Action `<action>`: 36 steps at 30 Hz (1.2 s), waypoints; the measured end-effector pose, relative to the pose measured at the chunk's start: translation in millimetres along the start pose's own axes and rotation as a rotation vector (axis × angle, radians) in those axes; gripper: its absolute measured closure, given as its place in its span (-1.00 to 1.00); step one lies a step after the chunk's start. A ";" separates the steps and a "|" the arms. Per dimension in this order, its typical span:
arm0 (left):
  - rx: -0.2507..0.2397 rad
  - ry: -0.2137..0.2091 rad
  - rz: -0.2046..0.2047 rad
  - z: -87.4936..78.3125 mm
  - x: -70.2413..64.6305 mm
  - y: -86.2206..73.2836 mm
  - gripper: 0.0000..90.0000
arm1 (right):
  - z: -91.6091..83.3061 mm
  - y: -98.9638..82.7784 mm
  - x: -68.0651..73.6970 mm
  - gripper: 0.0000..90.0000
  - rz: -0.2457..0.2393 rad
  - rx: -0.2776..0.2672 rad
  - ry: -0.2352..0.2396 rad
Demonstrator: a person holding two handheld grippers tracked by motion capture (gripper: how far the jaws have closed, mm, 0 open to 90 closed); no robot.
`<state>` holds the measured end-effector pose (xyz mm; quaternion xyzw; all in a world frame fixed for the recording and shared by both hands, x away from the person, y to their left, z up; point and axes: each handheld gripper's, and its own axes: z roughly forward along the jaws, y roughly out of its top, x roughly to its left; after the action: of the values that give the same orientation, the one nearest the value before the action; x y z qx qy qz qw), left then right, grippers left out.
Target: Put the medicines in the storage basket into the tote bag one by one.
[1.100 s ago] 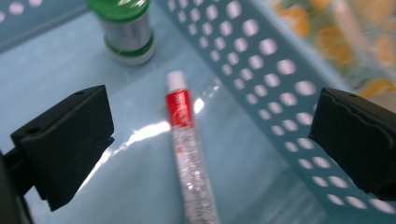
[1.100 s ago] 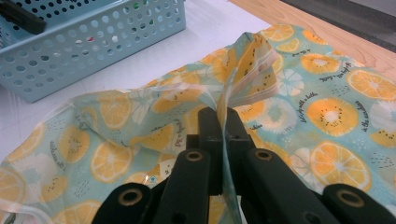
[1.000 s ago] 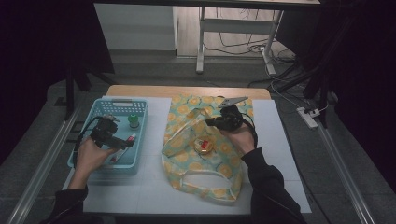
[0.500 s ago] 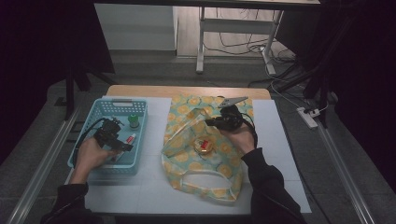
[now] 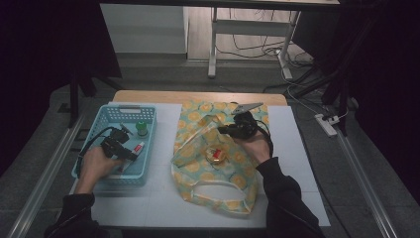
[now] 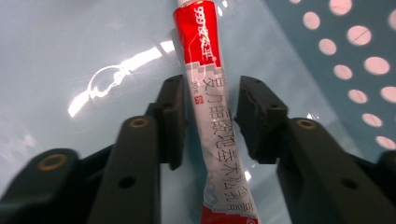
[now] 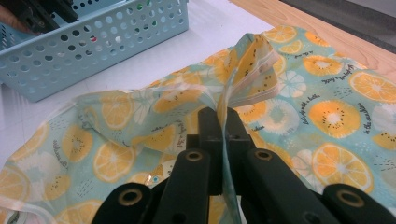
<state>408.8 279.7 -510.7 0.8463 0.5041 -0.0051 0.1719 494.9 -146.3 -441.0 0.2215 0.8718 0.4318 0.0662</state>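
2 hand-held grippers: left (image 6: 208, 119) closing around tube (image 6: 210, 116), pads not touching; right (image 7: 223, 126) clamps bag (image 7: 299, 107).

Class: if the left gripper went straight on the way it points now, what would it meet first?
Probably the basket's pale blue floor. The left gripper points down along the red and white tube between its jaws, which have just been closing; depth is uncertain.

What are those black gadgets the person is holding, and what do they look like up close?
They are handheld grippers. The left gripper has two black jaws with blocky dark pads and brass-coloured pivot pins. The right gripper is built the same, and the high view shows a grey three-cornered plate on top. A black cable trails from the left one. The person wears dark long sleeves.
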 end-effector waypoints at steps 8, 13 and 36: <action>-0.006 0.006 0.014 -0.6 0.0 -0.5 0.66 | 0.5 0.1 0.4 1.00 -0.002 0.000 0.000; -0.010 0.015 -0.012 -1.2 1.2 -0.5 0.67 | 0.5 0.2 0.7 1.00 -0.003 0.000 0.000; -0.232 -0.027 -0.042 -45.2 -11.1 4.7 0.67 | -0.3 0.7 1.0 1.00 0.002 -0.008 -0.001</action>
<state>399.9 281.6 -464.8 0.8098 0.5168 0.0379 0.2752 494.2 -145.7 -440.1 0.2224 0.8698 0.4352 0.0669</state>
